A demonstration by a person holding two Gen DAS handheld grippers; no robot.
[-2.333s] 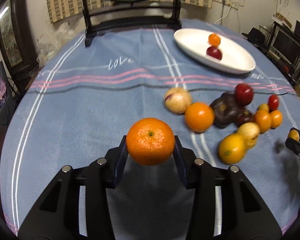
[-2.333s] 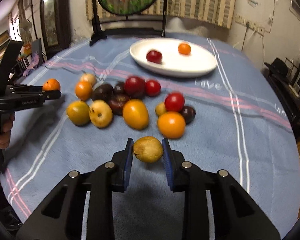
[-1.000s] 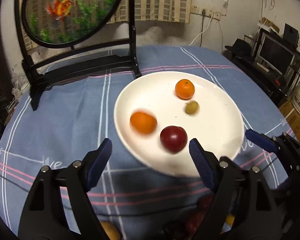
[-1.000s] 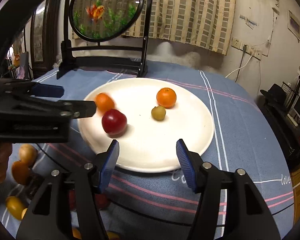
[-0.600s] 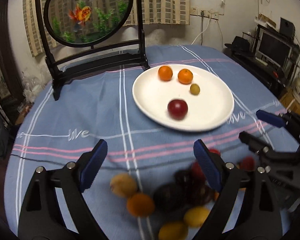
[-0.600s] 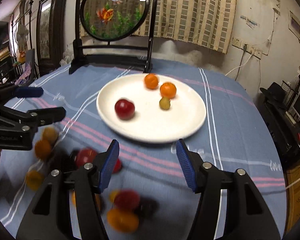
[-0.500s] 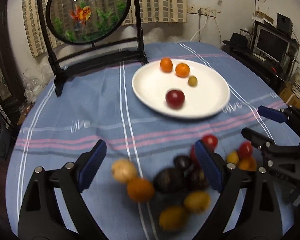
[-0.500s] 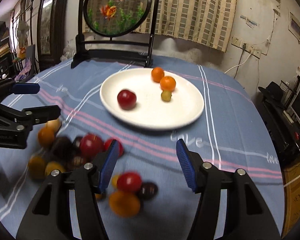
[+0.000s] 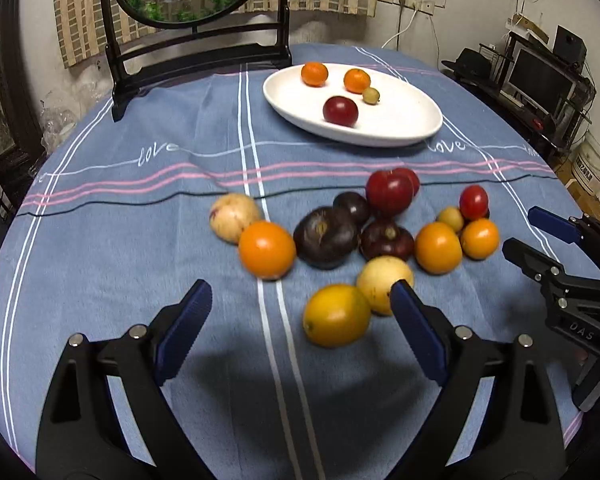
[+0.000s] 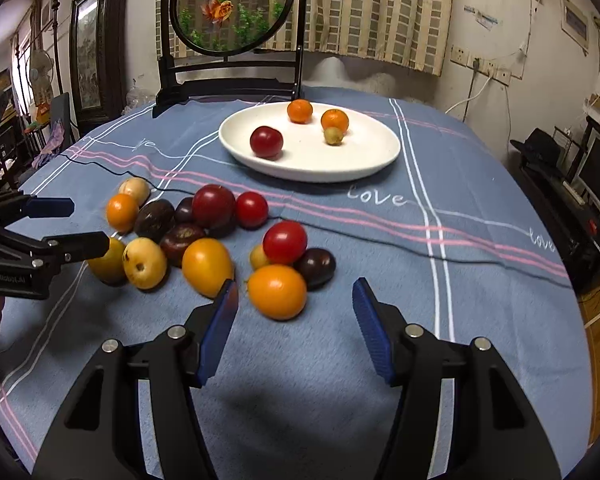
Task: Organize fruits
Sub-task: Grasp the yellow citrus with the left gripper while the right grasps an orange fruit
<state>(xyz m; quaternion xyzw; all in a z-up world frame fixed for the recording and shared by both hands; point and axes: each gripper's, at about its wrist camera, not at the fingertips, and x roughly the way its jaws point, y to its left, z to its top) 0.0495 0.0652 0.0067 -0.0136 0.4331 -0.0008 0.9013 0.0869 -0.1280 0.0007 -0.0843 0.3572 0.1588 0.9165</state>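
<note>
Left wrist view: the left tongs gape wide and empty above a yellow fruit in the fruit pile on the counter.

Right wrist view: the right tongs gape wide, empty, with an orange fruit between them; the white plate holds four fruits.

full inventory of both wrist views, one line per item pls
white plate: 1, white, far side of the tablecloth
fruit on plate: 4; two orange, one red, one small yellow-green
loose fruit pile: about 13, orange, yellow, red, dark purple, on cloth in front of the plate
tablecloth: 1, blue with pink and white stripes
goldfish screen: 1, round, black stand, behind plate
left gripper: open, empty
right gripper: open, empty
</note>
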